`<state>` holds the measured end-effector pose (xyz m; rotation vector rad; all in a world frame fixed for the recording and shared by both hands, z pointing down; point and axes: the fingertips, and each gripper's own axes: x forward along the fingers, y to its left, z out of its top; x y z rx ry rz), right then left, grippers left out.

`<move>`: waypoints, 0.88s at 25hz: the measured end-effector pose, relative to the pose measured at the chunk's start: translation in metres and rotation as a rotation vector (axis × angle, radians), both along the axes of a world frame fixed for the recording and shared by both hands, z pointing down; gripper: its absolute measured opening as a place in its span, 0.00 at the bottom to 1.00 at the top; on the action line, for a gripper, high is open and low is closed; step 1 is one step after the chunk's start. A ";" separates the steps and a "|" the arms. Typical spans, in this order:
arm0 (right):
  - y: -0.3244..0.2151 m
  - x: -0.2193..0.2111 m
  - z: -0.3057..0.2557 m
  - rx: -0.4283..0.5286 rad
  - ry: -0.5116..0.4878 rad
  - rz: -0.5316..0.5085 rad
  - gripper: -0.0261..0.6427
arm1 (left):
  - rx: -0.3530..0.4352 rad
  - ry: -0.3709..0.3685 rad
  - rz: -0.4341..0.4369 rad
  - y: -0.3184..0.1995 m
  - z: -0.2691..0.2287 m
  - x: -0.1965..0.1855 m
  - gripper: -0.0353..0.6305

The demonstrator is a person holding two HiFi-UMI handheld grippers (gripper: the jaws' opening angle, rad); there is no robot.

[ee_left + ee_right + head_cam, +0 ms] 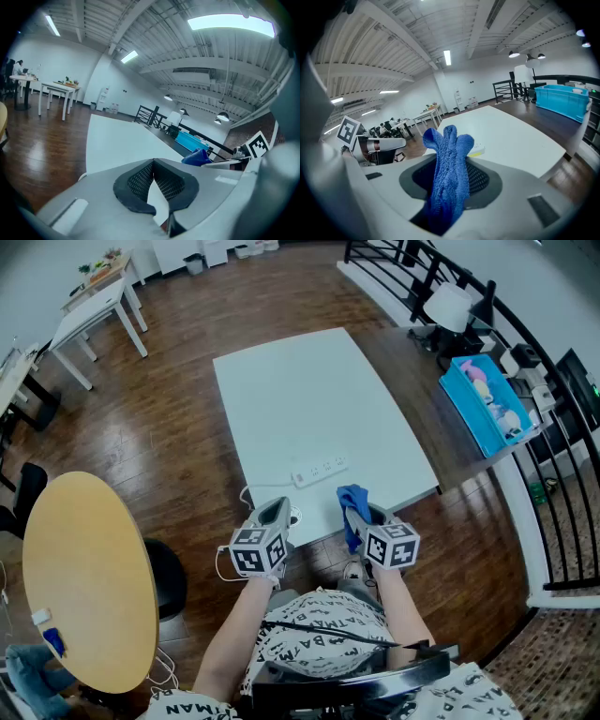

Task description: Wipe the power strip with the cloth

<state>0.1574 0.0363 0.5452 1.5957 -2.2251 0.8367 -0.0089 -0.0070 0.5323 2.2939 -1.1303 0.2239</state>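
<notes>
Low at the frame's centre, the right gripper (pixel 357 516) clenches the blue cloth (pixel 449 174), the left gripper (pixel 153 162) is closed and empty, and the power strip (pixel 320 470) lies just above them on the white table (pixel 309 399).

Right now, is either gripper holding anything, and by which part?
The right gripper holds the blue cloth, its fingers pinching the bunched middle, one end poking out past them. The left gripper is shut on nothing.
</notes>
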 end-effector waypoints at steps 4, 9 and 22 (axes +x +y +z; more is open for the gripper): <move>0.000 -0.002 0.000 -0.003 -0.001 0.004 0.26 | 0.001 -0.001 0.005 0.000 -0.001 -0.001 0.05; -0.001 -0.005 0.002 -0.005 0.004 0.011 0.26 | -0.001 -0.006 0.024 -0.003 0.004 -0.001 0.05; 0.010 -0.040 0.018 -0.041 0.000 0.112 0.26 | -0.059 -0.059 0.140 0.007 0.021 -0.045 0.05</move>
